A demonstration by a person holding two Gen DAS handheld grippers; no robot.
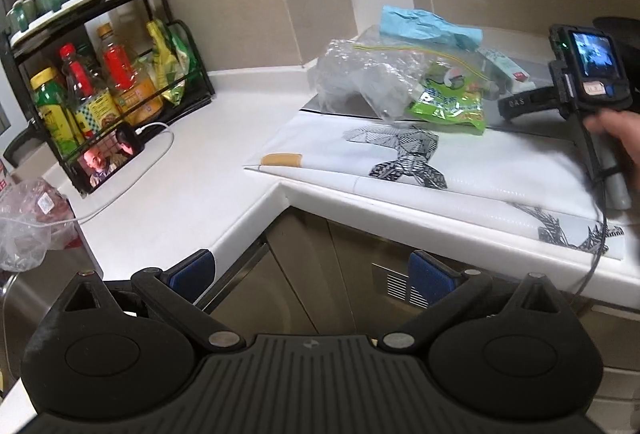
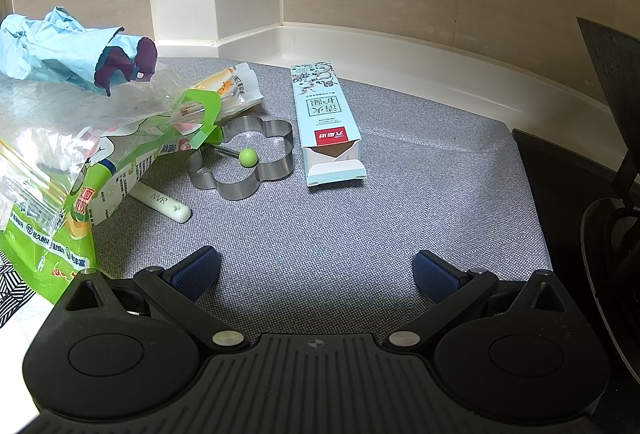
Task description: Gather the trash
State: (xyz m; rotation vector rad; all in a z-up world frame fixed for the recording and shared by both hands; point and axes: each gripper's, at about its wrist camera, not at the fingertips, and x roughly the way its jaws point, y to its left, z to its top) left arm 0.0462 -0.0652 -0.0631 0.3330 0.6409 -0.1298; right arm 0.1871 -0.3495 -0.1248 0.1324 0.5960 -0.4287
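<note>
Right gripper (image 2: 316,270) hovers wide open and empty over the grey mat (image 2: 400,194), left gripper (image 1: 312,274) likewise open off the desk (image 1: 180,170) corner; approach step, next closing on the empty carton (image 2: 326,122) mid-mat.

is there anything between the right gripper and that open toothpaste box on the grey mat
Nothing visible. The right hand-held gripper is open above bare grey mat, and the toothpaste box lies flat straight ahead with its open flap toward it. The metal flower-shaped mould sits just left of the box, beside the path rather than in it.
</note>
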